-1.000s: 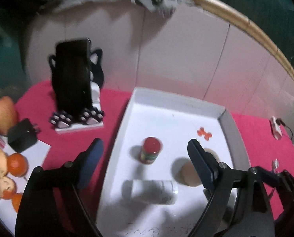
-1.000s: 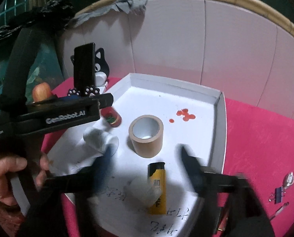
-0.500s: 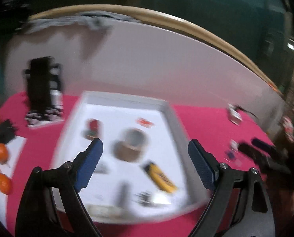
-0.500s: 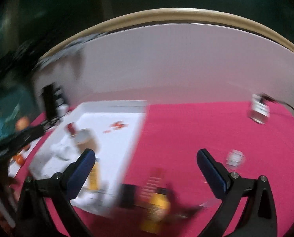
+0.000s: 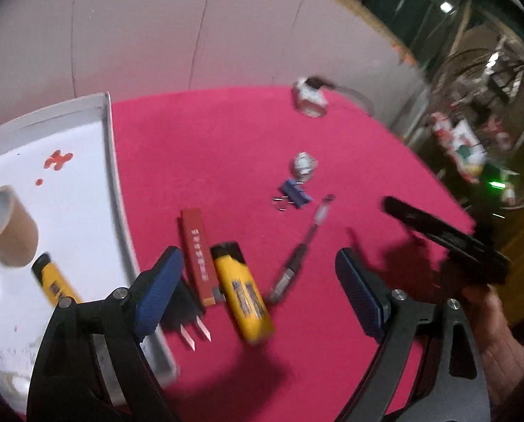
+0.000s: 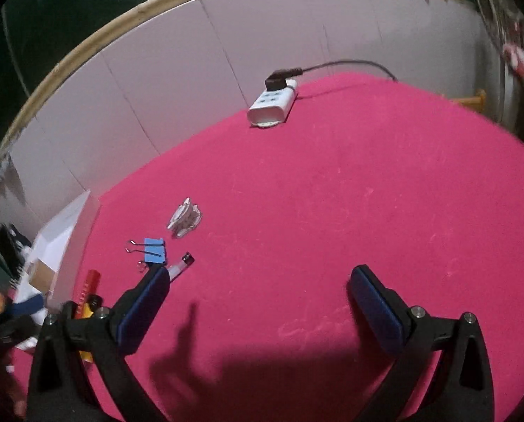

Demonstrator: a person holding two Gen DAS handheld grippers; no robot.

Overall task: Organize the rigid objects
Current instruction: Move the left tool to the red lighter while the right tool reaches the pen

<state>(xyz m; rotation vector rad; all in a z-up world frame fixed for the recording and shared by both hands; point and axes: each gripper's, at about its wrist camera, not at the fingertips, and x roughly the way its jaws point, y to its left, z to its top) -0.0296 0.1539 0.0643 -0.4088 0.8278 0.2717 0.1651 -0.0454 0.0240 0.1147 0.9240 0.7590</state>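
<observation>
Both hand-held grippers, L & R, wide open, empty, over bare red cloth beside white tray edge.

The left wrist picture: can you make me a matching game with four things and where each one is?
Things:
1. tape roll
2. binder clip
3. power strip
4. red box

Places:
A. on the red cloth, far back by the wall
B. in the white tray
C. on the cloth, right beside the yellow lighter
D. mid-cloth, just in front of the small silver thing

Pairs: 1-B, 2-D, 3-A, 4-C
</observation>
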